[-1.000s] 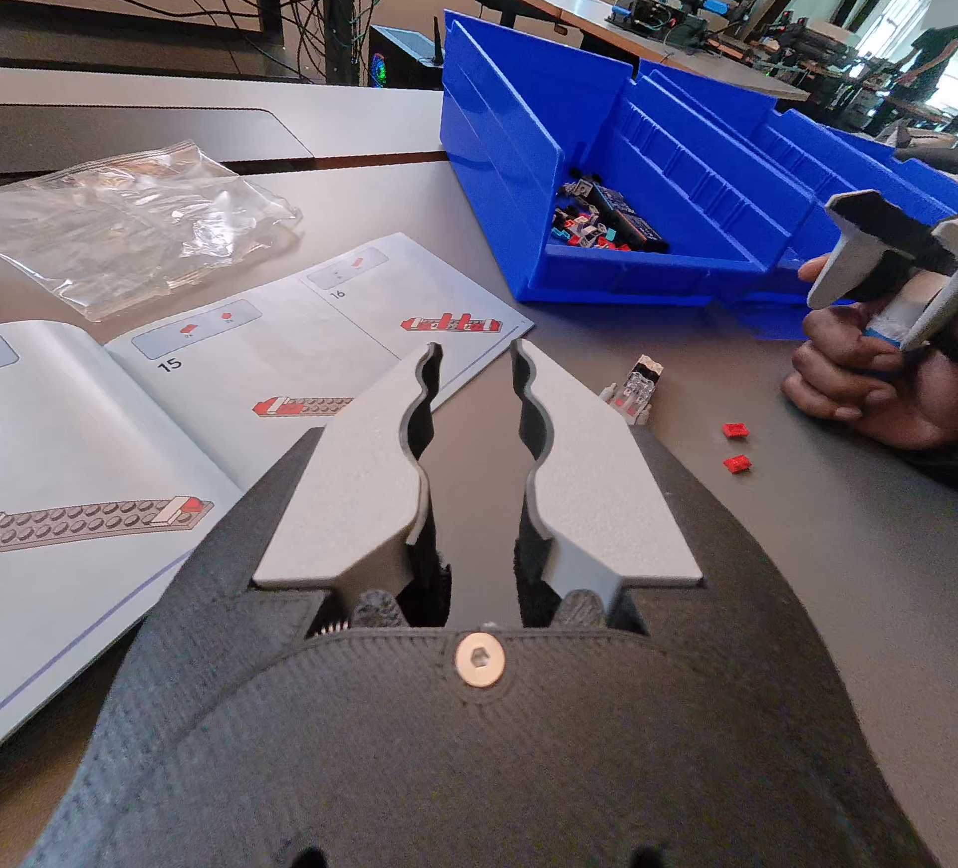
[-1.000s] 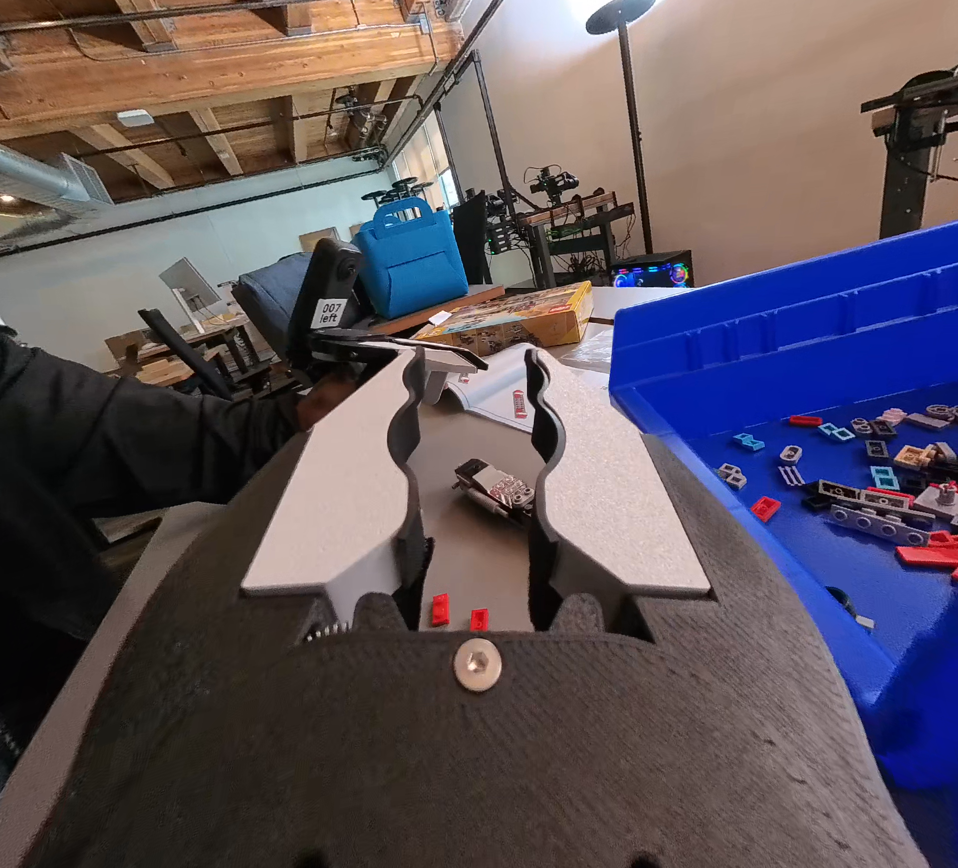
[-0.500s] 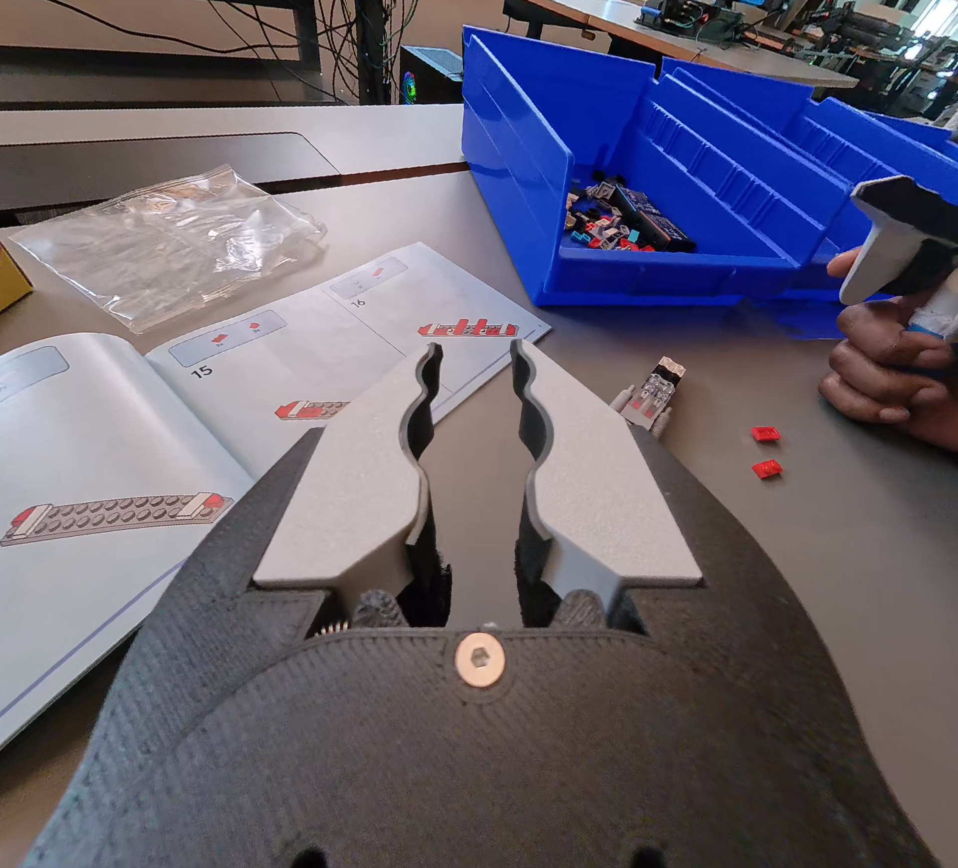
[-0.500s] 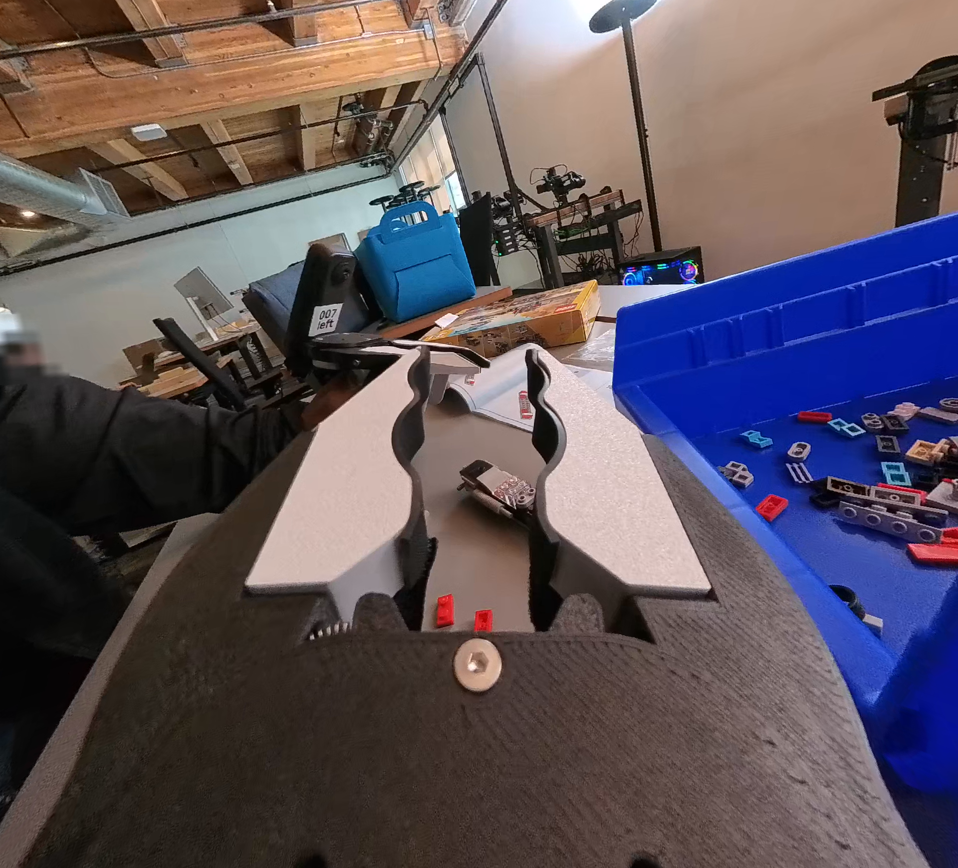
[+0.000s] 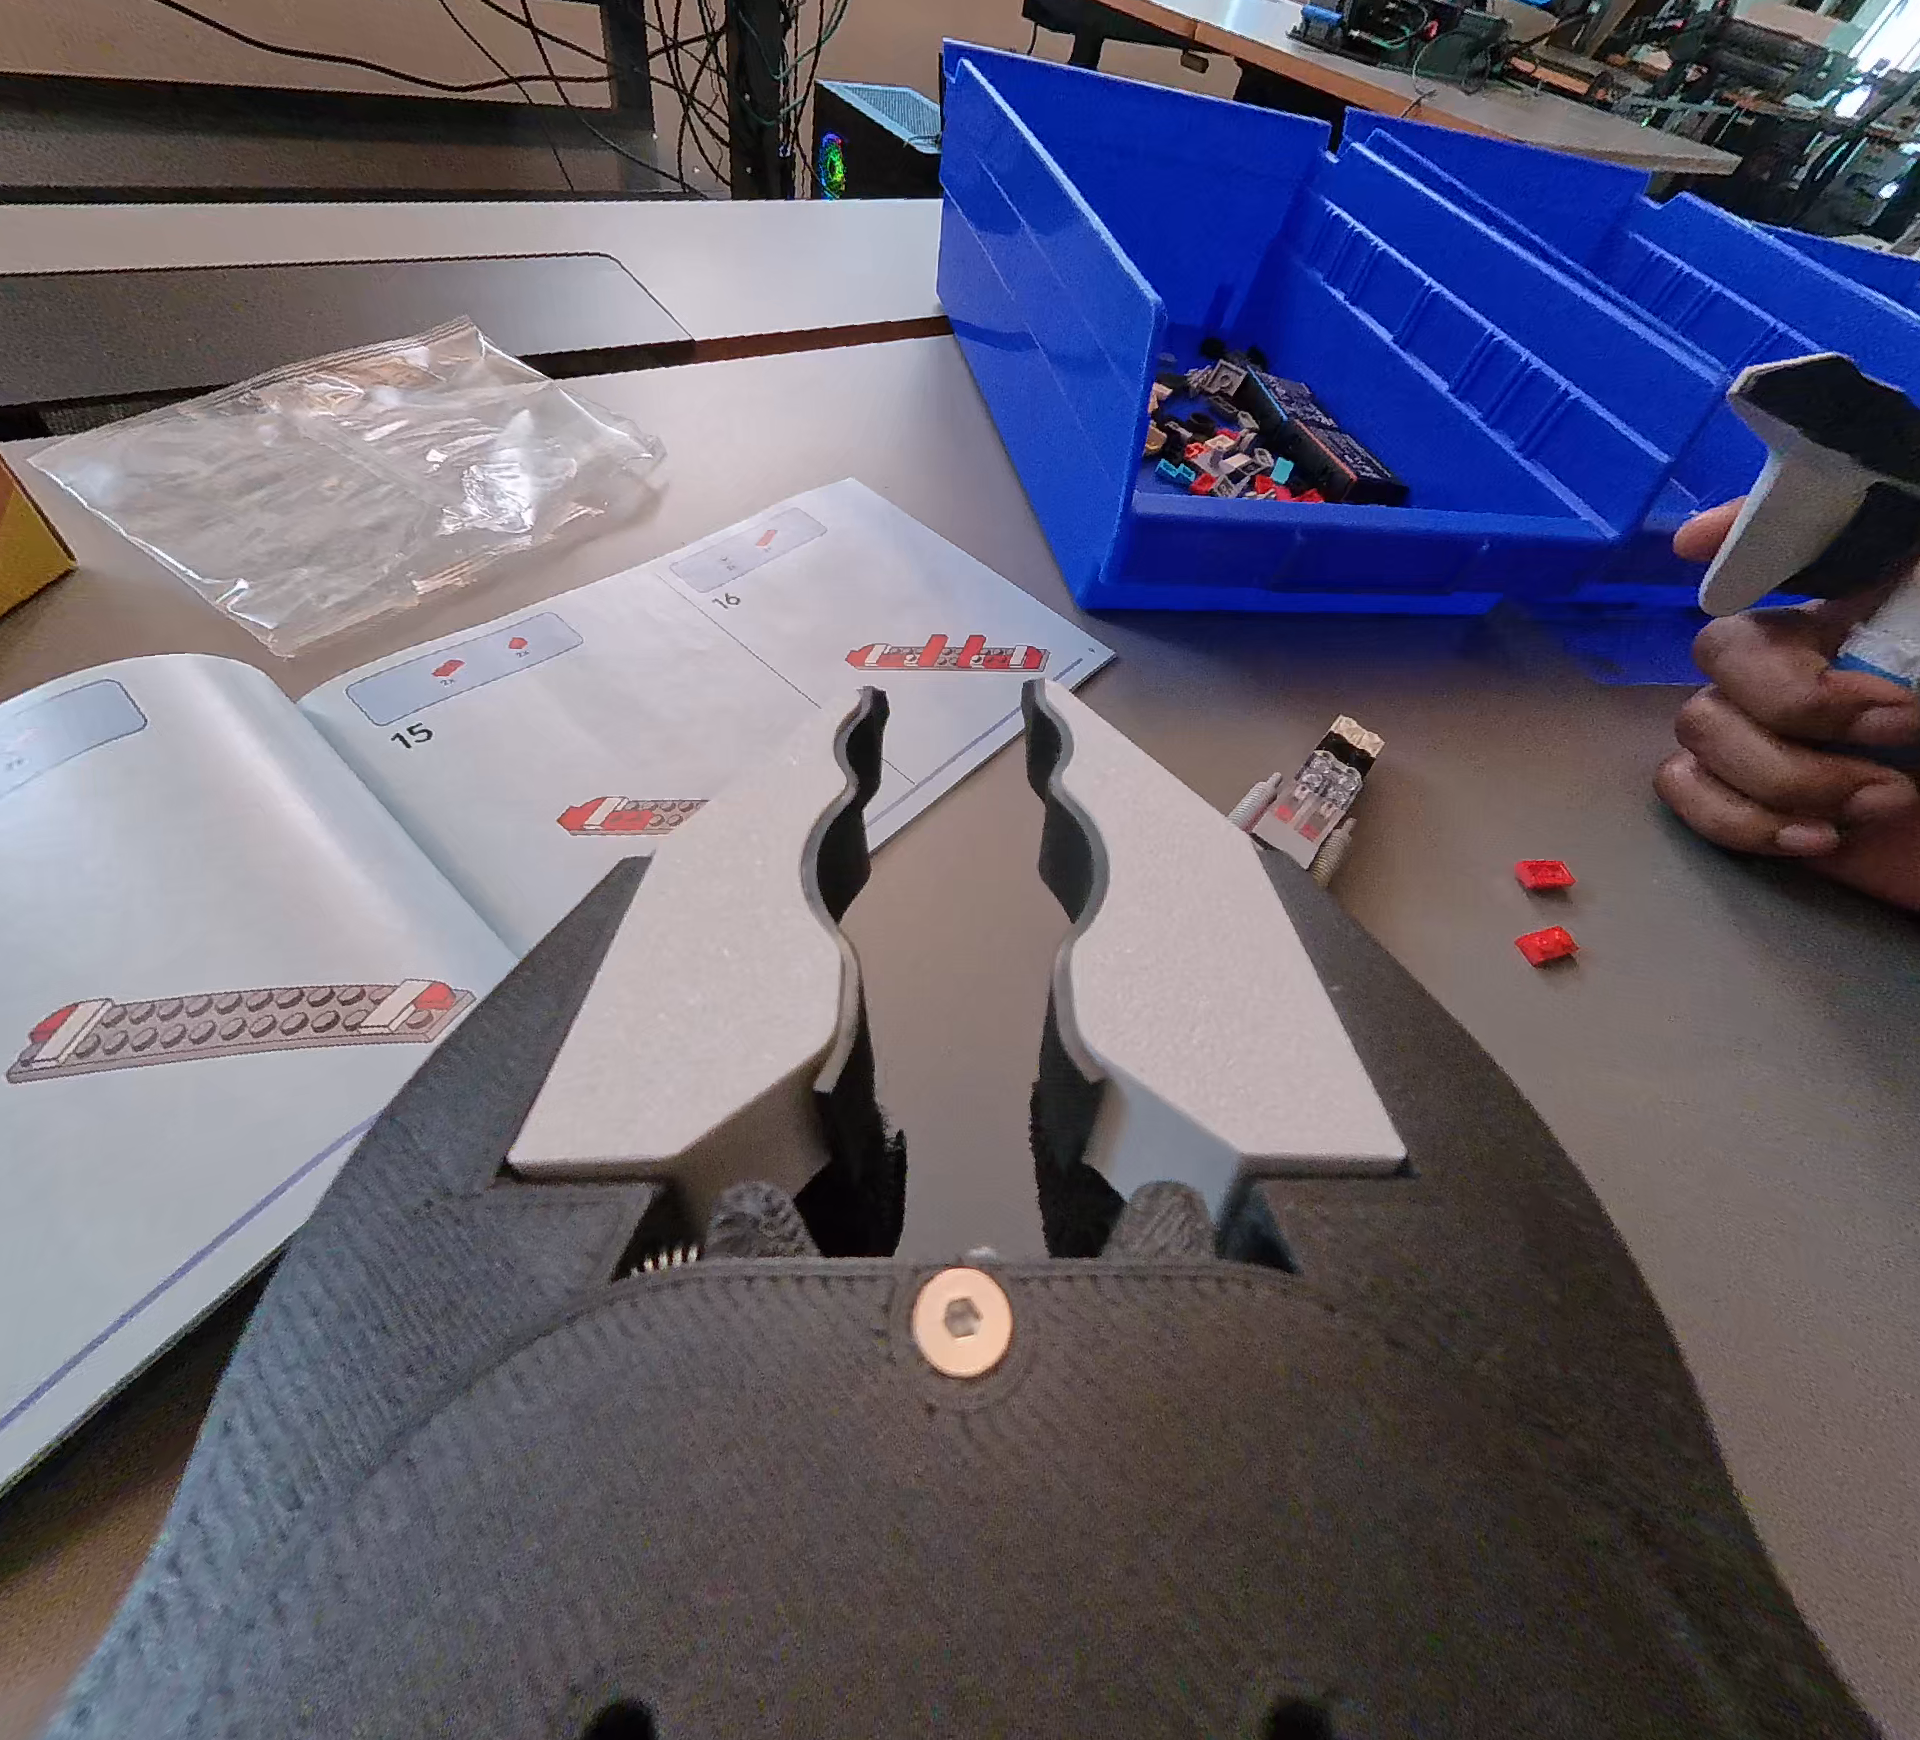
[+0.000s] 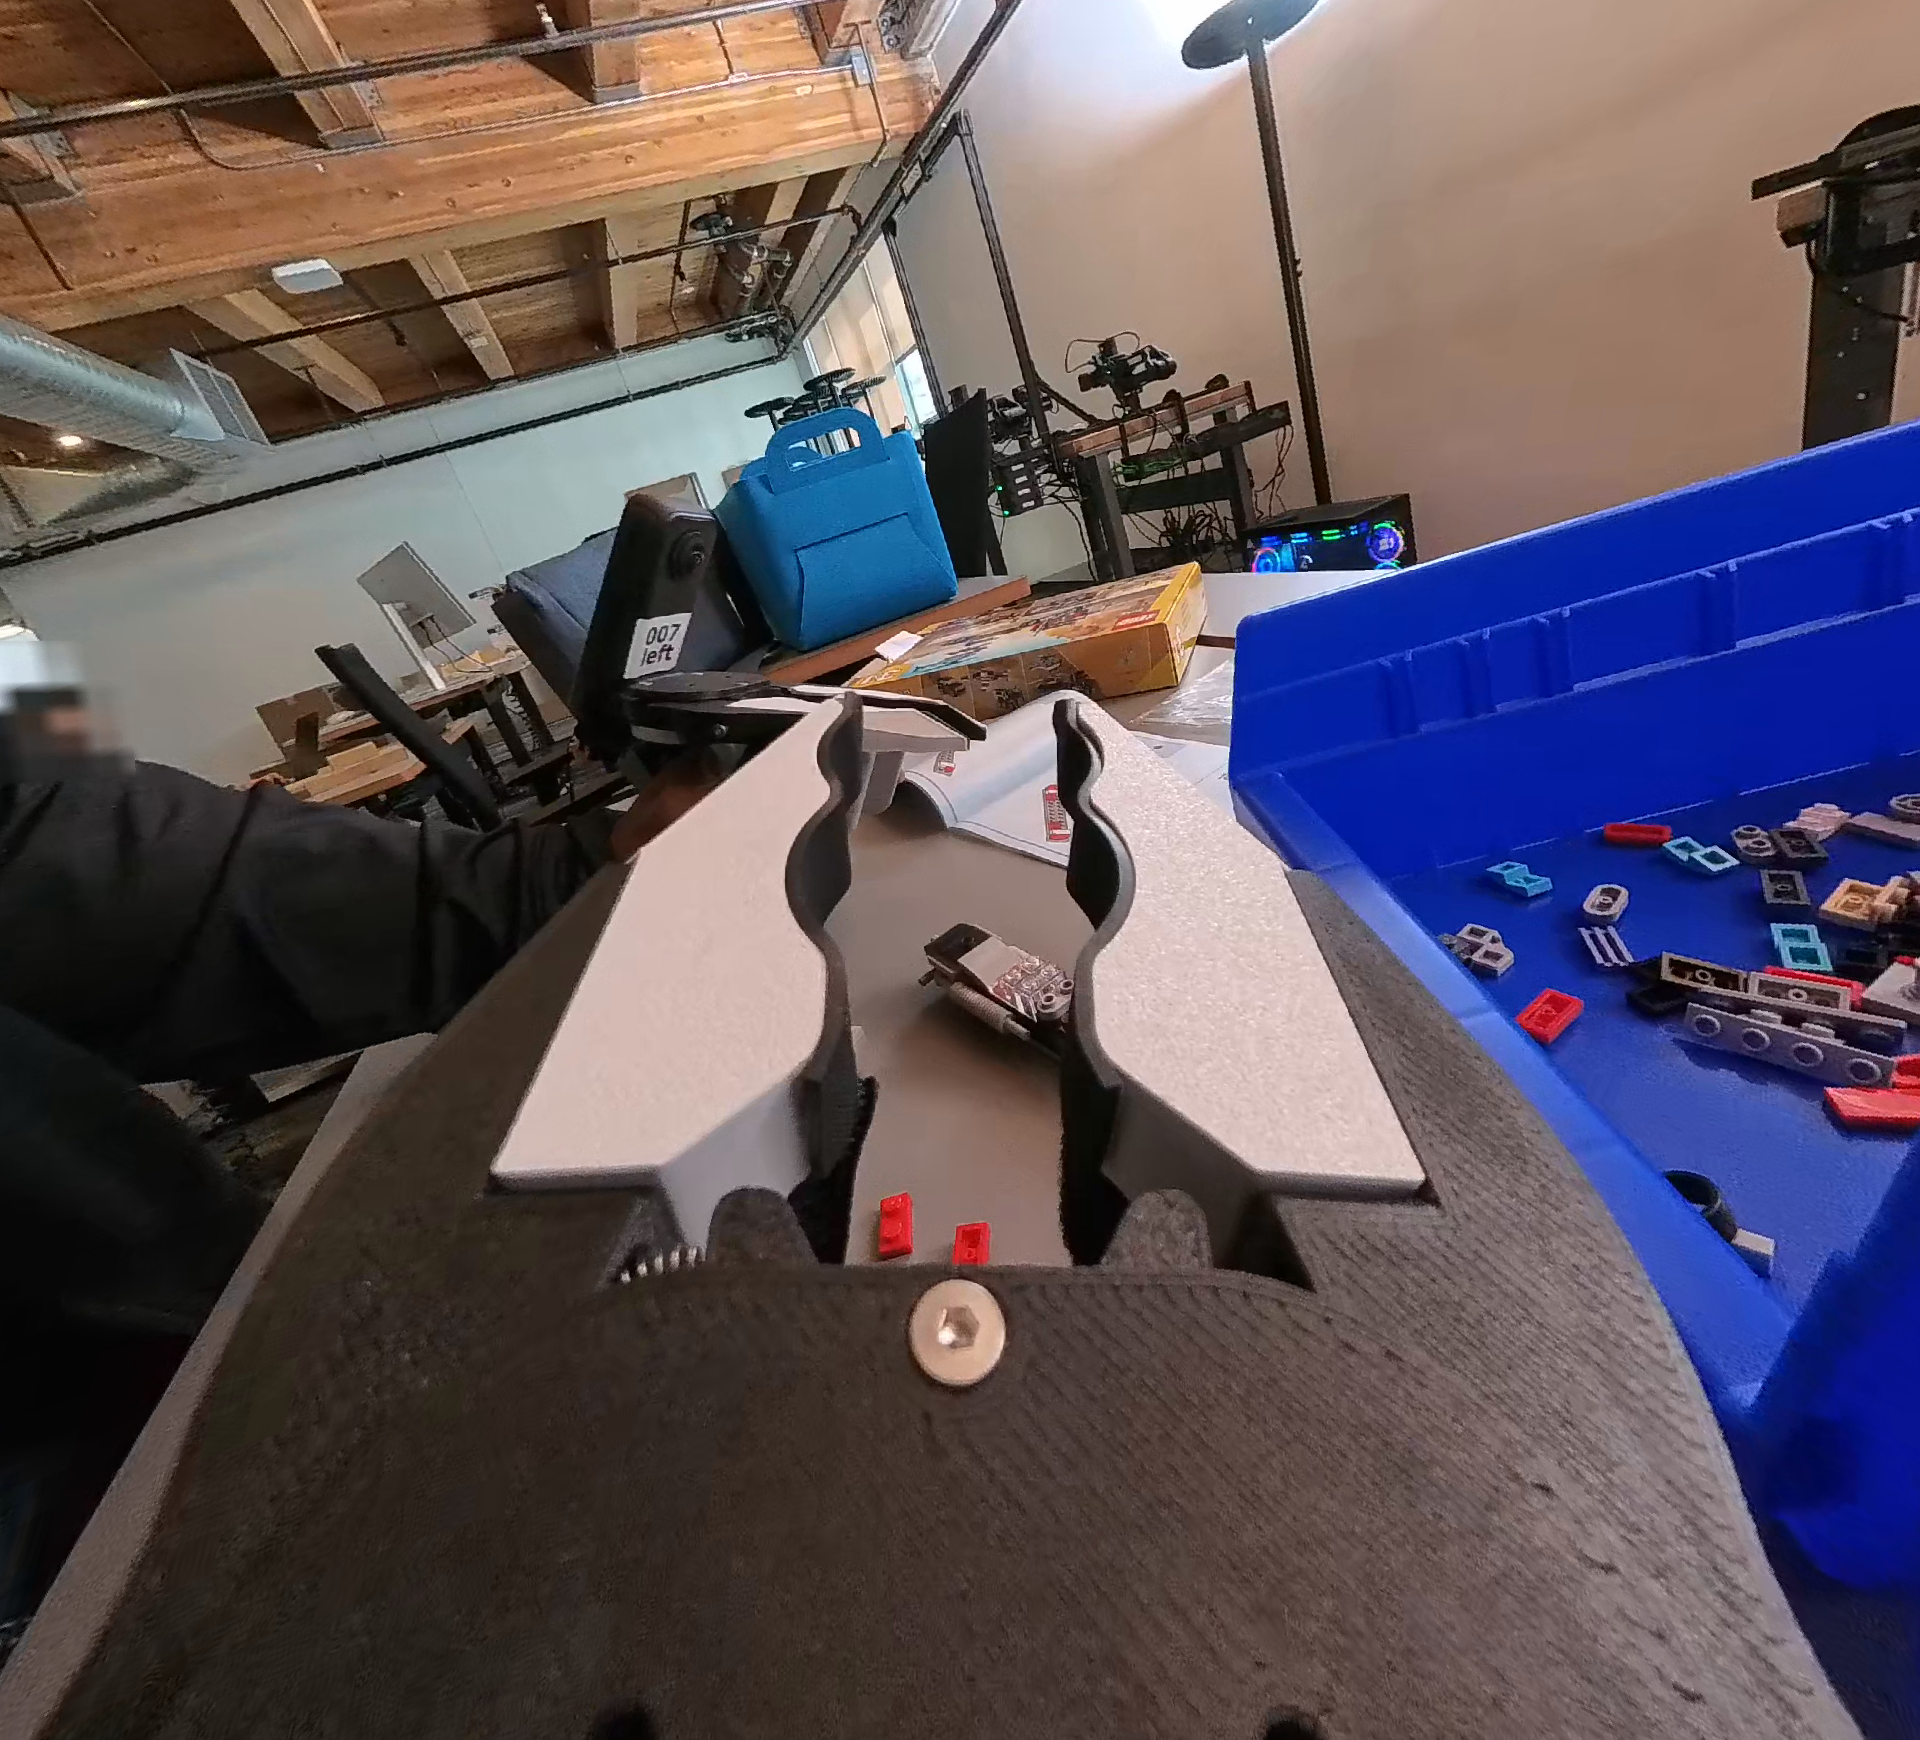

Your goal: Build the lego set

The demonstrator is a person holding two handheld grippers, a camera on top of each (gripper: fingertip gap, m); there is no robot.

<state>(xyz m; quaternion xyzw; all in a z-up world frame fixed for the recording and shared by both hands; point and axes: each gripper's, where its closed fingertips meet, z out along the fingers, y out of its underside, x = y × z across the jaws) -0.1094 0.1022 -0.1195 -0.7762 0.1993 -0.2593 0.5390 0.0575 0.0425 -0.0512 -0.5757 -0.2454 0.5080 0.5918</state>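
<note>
A small grey and black lego assembly [image 5: 1311,791] lies on the grey table just right of my left gripper [image 5: 954,703], which is open and empty above the edge of the open instruction booklet [image 5: 520,755]. Two small red plates [image 5: 1545,911] lie to the assembly's right. My right gripper [image 6: 954,719] is open and empty; the assembly [image 6: 1003,989] and the two red plates [image 6: 930,1238] show between its fingers on the table below. A blue bin [image 5: 1299,402] holds several loose lego pieces [image 6: 1766,973]. The right gripper also shows at the far right of the left wrist view [image 5: 1808,495].
A clear plastic bag [image 5: 343,475] lies behind the booklet. A yellow lego box [image 6: 1049,646] and a blue bag [image 6: 831,537] stand farther back. More blue bins [image 5: 1714,267] stand to the right. A person's hand [image 5: 1787,755] rests on the table. The left gripper's tips are roughly 20 cm from the right gripper's.
The left gripper has turned slightly left, so the bin, assembly and red plates sit farther right in its view. The right gripper has barely moved. Both stay open.
</note>
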